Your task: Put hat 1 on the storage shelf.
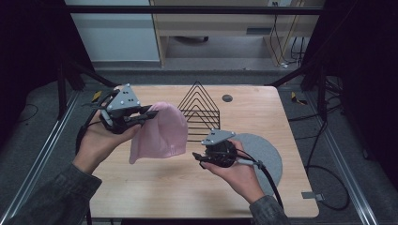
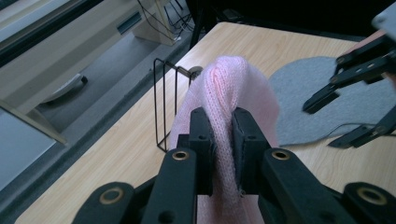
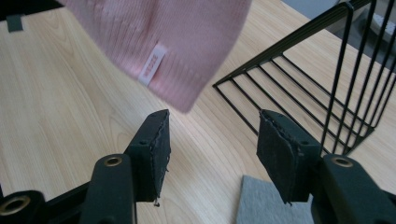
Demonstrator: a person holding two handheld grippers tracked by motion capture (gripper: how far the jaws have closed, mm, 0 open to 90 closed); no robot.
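Wooden table [image 1: 155,187], ribbed pink beanie [image 1: 157,133] aloft.

Hat [image 2: 233,88]: we see soft pink ribbed knit cloth, matt, with a small woven label [image 3: 153,64] sewn on.
Table [image 1: 155,187]: we see pale wood grain, smooth, with a faint sheen.
Rack [image 1: 199,110]: thin black wire, which we take for metal, smooth.
Mat [image 1: 265,154]: grey, felt-like cloth, matt and flat.
Left gripper [image 2: 223,135]: we see matt black hard arms with brass-coloured rivets, and rough dark pads.
Right gripper [image 3: 212,140]: the same matt black, its pad edges frayed.
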